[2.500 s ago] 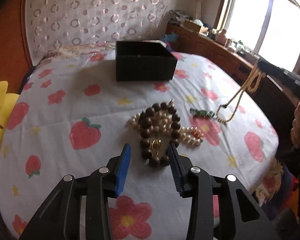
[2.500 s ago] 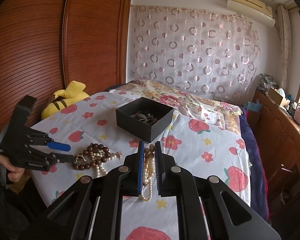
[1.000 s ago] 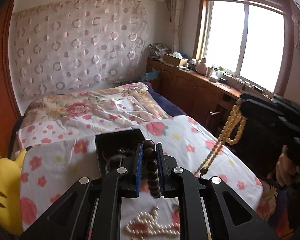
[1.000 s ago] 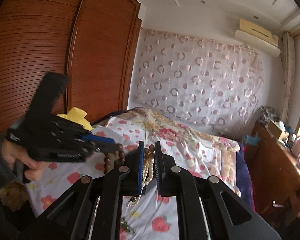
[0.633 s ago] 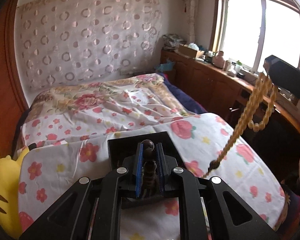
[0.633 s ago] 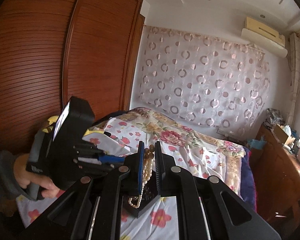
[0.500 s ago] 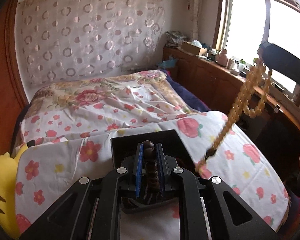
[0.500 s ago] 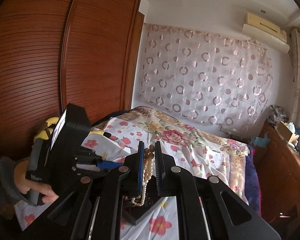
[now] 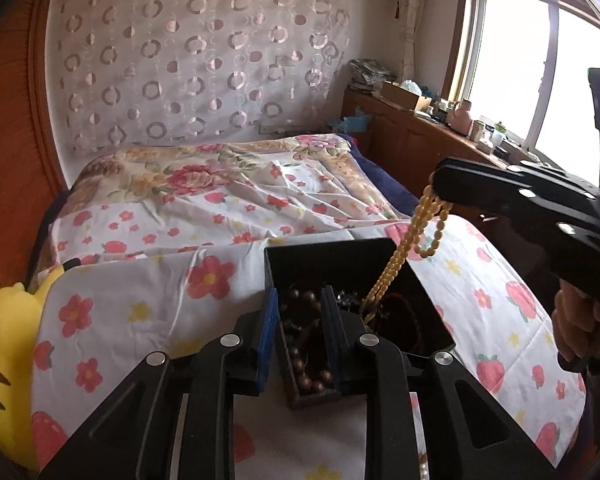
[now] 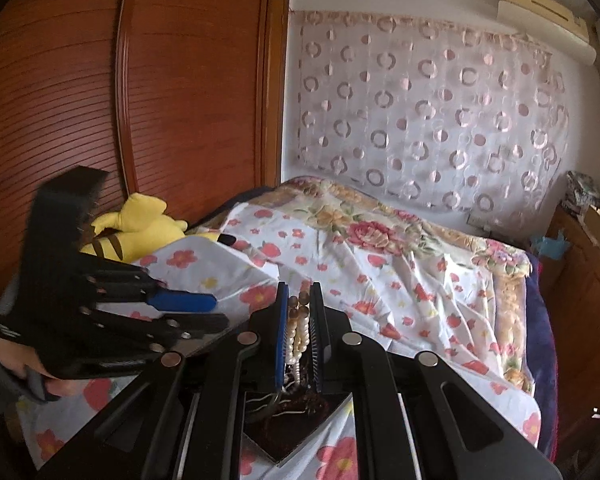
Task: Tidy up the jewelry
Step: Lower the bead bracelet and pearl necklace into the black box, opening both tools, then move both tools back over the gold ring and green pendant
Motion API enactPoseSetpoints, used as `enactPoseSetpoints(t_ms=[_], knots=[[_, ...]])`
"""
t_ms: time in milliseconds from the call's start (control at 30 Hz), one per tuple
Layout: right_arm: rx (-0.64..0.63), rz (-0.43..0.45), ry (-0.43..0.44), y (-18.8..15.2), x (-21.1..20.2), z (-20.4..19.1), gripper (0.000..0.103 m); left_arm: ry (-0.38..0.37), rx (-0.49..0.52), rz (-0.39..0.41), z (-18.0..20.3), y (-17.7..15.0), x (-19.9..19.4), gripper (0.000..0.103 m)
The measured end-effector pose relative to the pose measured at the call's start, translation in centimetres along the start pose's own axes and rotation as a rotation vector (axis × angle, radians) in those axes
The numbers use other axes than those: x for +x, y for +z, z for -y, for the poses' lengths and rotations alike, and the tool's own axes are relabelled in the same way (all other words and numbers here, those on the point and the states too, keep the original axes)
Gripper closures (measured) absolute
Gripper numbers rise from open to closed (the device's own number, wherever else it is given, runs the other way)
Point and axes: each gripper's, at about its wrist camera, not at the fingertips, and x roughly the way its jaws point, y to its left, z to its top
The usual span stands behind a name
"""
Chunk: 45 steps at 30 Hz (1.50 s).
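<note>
Fingers of the left gripper (image 9: 299, 306) are parting over the black box (image 9: 342, 258) on the bed (image 9: 220, 208), the brown bead bracelet (image 9: 306, 354) lying loose below them inside. Only the left view shows the yellow bead necklace (image 9: 410, 240) trailing into the box; the right view shows the right gripper (image 10: 299, 312) clamped on it.

Left jaws opening, right jaws clamped

Flowered bedsheet (image 9: 148, 280), yellow plush toy (image 10: 140, 224), circle-patterned curtain (image 9: 188, 64), wooden wardrobe (image 10: 140, 100), bright window (image 9: 540, 80), wall air conditioner (image 10: 540, 8)
</note>
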Motion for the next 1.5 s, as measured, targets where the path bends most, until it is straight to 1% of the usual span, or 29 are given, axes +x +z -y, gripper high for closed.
enactPoseSetpoints(t_ms=[200, 300, 467, 500, 533, 600, 667, 700, 733, 833, 867, 933, 1000, 1100, 1167, 1200, 1233, 1333, 1500], knots=[[-0.010, 0.007, 0.000, -0.1, 0.2, -0.3, 0.091, 0.004, -0.001, 0.001, 0.0, -0.8, -1.0, 0.080], [-0.014, 0.002, 0.004, 0.0, 0.5, -0.4, 0.091, 0.003, -0.011, 0.010, -0.2, -1.5, -1.7, 0.073], [-0.022, -0.051, 0.013, -0.9, 1.8, -0.8, 0.091, 0.017, -0.009, 0.015, -0.3, -3.0, -2.9, 0.071], [-0.026, -0.060, 0.010, -1.1, 1.8, -1.0, 0.090, 0.018, -0.012, 0.013, -0.4, -3.4, -3.1, 0.069], [-0.027, -0.069, 0.007, -1.5, 2.2, -1.1, 0.090, 0.017, -0.016, 0.010, -0.6, -3.8, -3.2, 0.064], [-0.022, -0.088, 0.001, -2.0, 2.7, -1.2, 0.089, 0.021, -0.018, 0.004, -0.7, -4.5, -3.5, 0.058], [-0.013, -0.097, 0.003, -2.3, 2.7, -1.3, 0.079, 0.029, -0.021, -0.003, -0.8, -5.1, -3.8, 0.057], [-0.009, -0.097, 0.002, -2.3, 2.4, -1.4, 0.066, 0.031, -0.023, -0.008, -0.9, -5.5, -3.9, 0.056], [-0.005, -0.092, 0.001, -2.4, 2.0, -1.5, 0.060, 0.033, -0.025, -0.011, -1.0, -5.8, -4.0, 0.055], [-0.003, -0.086, -0.007, -2.9, 0.2, -1.7, 0.060, 0.043, -0.034, -0.018, -1.2, -7.1, -4.7, 0.054], [0.000, -0.088, -0.009, -3.3, -0.5, -1.8, 0.060, 0.044, -0.041, -0.021, -1.3, -7.8, -5.0, 0.053], [0.010, -0.100, -0.007, -4.5, -1.9, -1.9, 0.060, 0.042, -0.050, -0.025, -1.3, -8.7, -5.5, 0.047], [0.018, -0.122, -0.006, -6.2, -3.2, -2.0, 0.060, 0.042, -0.055, -0.031, -1.1, -9.8, -6.0, 0.047], [0.023, -0.180, -0.011, -9.4, -4.5, -2.5, 0.060, 0.046, -0.061, -0.041, -0.9, -11.3, -6.7, 0.046], [0.031, -0.222, -0.015, -11.7, -5.2, -2.8, 0.060, 0.042, -0.067, -0.041, -0.6, -12.1, -7.1, 0.038], [0.036, -0.234, -0.014, -12.4, -5.3, -3.0, 0.060, 0.040, -0.067, -0.041, -0.6, -12.3, -7.2, 0.031], [0.043, -0.248, -0.013, -13.4, -5.6, -3.2, 0.060, 0.039, -0.064, -0.042, -0.4, -12.7, -7.5, 0.028], [0.065, -0.277, 0.003, -15.2, -6.2, -3.8, 0.060, 0.049, -0.058, -0.043, 0.1, -13.5, -8.2, 0.025], [0.073, -0.303, 0.032, -16.7, -6.4, -5.4, 0.060, 0.055, -0.057, -0.043, 0.6, -14.6, -9.4, 0.024]])
